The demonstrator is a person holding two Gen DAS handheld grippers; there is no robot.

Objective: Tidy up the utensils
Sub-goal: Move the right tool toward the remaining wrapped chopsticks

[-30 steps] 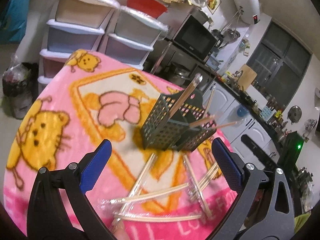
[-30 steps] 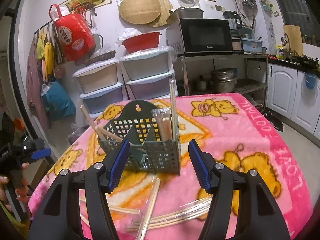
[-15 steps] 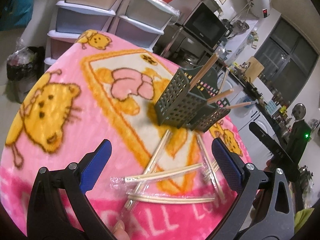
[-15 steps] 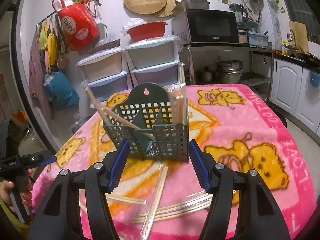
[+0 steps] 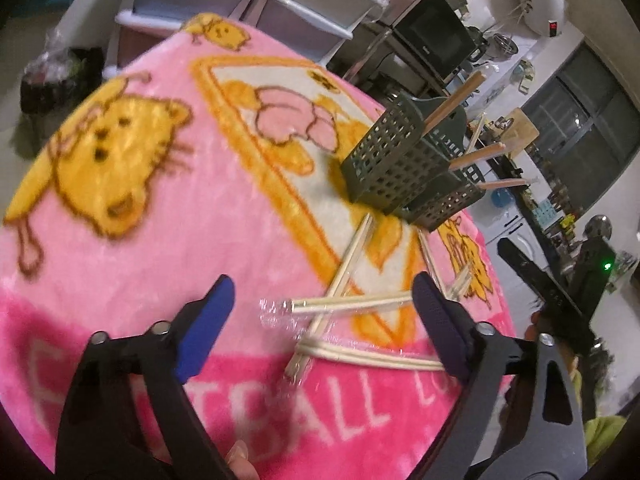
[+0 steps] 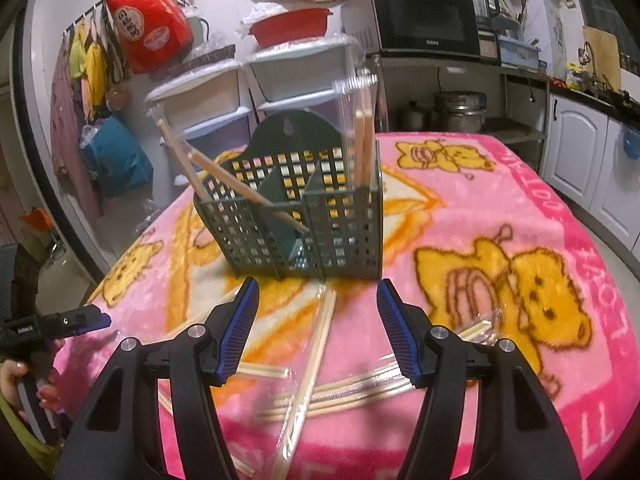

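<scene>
1. A table covered by a pink blanket (image 6: 460, 208) was seen, with a green basket (image 6: 296, 216) standing upright near its middle.
2. Behind the table, drawers (image 6: 224, 92), a microwave (image 6: 428, 24) and a red bag (image 6: 148, 28) were seen; none of them stood between the grippers and the basket.
3. Wrapped chopsticks (image 5: 348, 304) were scattered flat on the blanket in front of the basket, crossing one another.
4. In the left view, one pair lay with its long axis running side to side, and a second pair (image 5: 344, 276) crossed it, pointing toward the basket.
5. A third pair (image 5: 368, 358) lay nearest the camera, also running side to side.
6. More chopsticks (image 6: 362, 144) were held in the basket: one wrapped pair stood near upright in the right compartment, others leaned left out of the left compartment.
7. The left gripper (image 5: 320, 304) was held over the crossed pairs, its jaws wide but closing; chopsticks lay between the fingers, untouched as far as could be seen.
8. The right gripper (image 6: 318, 328) was held spread and empty just before the basket, above a pair (image 6: 316, 356) pointing toward the basket.
</scene>
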